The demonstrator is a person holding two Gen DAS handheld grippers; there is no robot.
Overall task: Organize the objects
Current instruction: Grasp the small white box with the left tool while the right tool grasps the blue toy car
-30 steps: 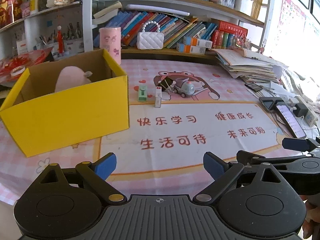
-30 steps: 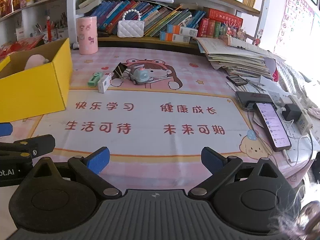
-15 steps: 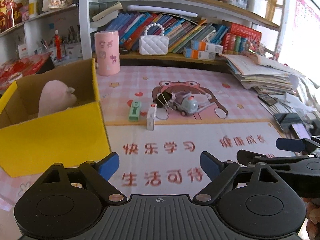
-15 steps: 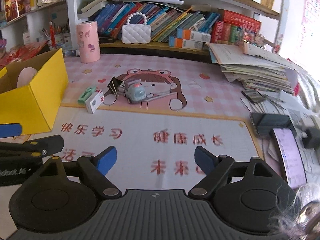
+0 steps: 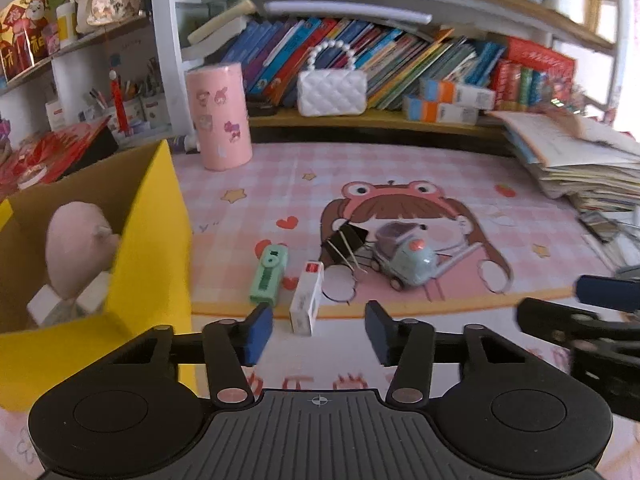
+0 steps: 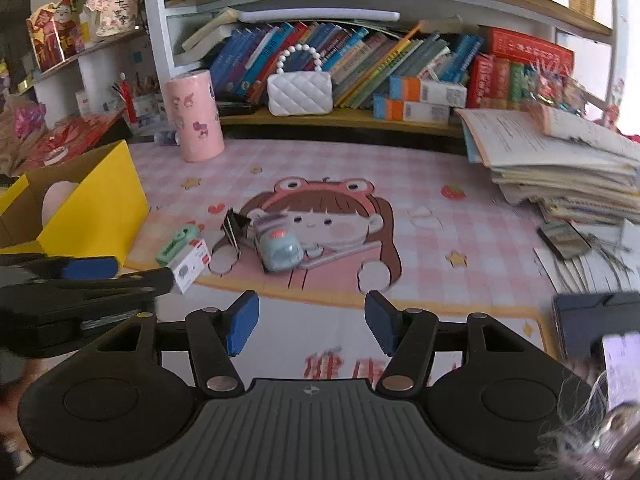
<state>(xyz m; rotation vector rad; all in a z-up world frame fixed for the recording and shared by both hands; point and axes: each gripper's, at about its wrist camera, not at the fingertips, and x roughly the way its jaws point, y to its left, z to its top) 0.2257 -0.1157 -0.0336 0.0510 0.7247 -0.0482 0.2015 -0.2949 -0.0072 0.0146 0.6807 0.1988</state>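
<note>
The worktop (image 5: 400, 168) wears a pink checked mat printed with a cartoon girl in a frog hat. At its left stands a yellow cardboard box (image 5: 156, 240), open-topped, with a pale pink plush toy (image 5: 76, 248) inside. Near the mat's middle sits a small pale blue toy car (image 5: 408, 264), a black binder clip (image 5: 344, 244) just beside it on the left. Left of those lie a white rectangular carton with a red end (image 5: 307, 302) and a mint-green correction-tape dispenser (image 5: 269, 276), side by side. The left gripper (image 5: 318, 334) has just been closing its fingers to a narrow gap with nothing between them, the carton just beyond. The right gripper (image 6: 310, 324), likewise closing, stands half-open and empty.
</note>
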